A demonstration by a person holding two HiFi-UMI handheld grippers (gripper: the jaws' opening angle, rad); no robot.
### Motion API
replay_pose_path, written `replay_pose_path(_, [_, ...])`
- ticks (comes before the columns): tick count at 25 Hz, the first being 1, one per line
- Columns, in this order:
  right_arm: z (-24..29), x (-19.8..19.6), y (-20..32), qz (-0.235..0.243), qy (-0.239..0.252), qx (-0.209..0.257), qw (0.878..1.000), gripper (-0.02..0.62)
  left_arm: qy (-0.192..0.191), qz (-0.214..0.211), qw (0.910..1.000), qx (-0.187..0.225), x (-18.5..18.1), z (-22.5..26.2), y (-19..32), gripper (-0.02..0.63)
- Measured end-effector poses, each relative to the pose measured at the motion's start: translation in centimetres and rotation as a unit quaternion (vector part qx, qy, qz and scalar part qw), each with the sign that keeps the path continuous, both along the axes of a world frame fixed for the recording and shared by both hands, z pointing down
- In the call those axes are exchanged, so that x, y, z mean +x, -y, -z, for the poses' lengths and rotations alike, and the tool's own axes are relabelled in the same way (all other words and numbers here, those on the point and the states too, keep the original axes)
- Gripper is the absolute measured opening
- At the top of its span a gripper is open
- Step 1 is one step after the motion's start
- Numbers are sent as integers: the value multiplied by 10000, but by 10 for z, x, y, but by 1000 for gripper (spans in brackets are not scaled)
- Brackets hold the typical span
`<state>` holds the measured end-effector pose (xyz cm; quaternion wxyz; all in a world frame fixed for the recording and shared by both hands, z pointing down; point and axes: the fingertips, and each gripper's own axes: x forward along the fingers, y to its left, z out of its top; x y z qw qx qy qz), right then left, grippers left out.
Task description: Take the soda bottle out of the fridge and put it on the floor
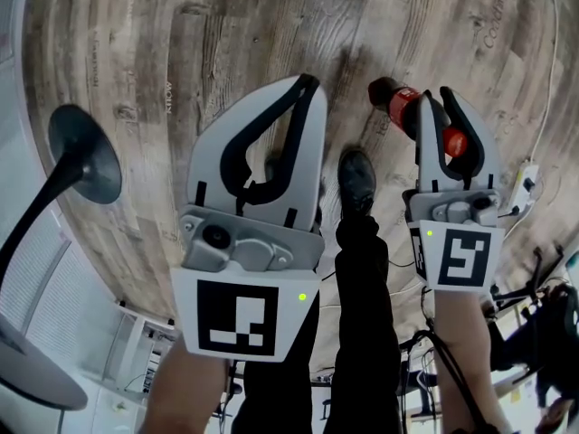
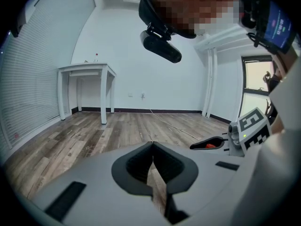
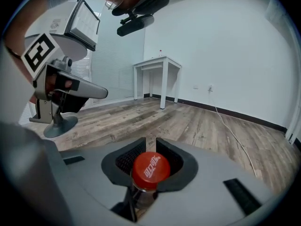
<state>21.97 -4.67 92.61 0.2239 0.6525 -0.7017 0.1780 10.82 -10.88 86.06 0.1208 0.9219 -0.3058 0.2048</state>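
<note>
Right tongs [image 3: 150, 144] are clenched just under the red cap of the dark plastic soda bottle [image 1: 404, 105], which hangs above the wood-plank floor [image 1: 226, 43]; left tongs [image 2: 153, 144] are closed and empty; the bottle is probably heavy and slick, so its stiff neck gives the securest hold.

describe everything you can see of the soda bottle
The soda bottle has a red screw cap with white lettering, a dark-filled plastic neck and a red label. The right gripper has its jaws closed on its neck under the cap. It is tilted over the wooden floor; its lower part is hidden, so contact with the floor cannot be told.
</note>
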Motion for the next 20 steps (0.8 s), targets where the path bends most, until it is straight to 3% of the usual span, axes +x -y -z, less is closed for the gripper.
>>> replay_pose_path(11, [-30, 5, -4, 27, -113, -195, 9997, 81, 18, 28, 10000, -11, -1, -7, 4, 17])
replay_pose_path(14, [-33, 6, 1, 7, -148, -68, 9999, 81, 19, 23, 10000, -20, 0, -9, 3, 17])
replay_pose_path(20, [-52, 5, -11, 116, -135, -366, 9992, 81, 43, 32, 10000, -40, -3, -15, 0, 17])
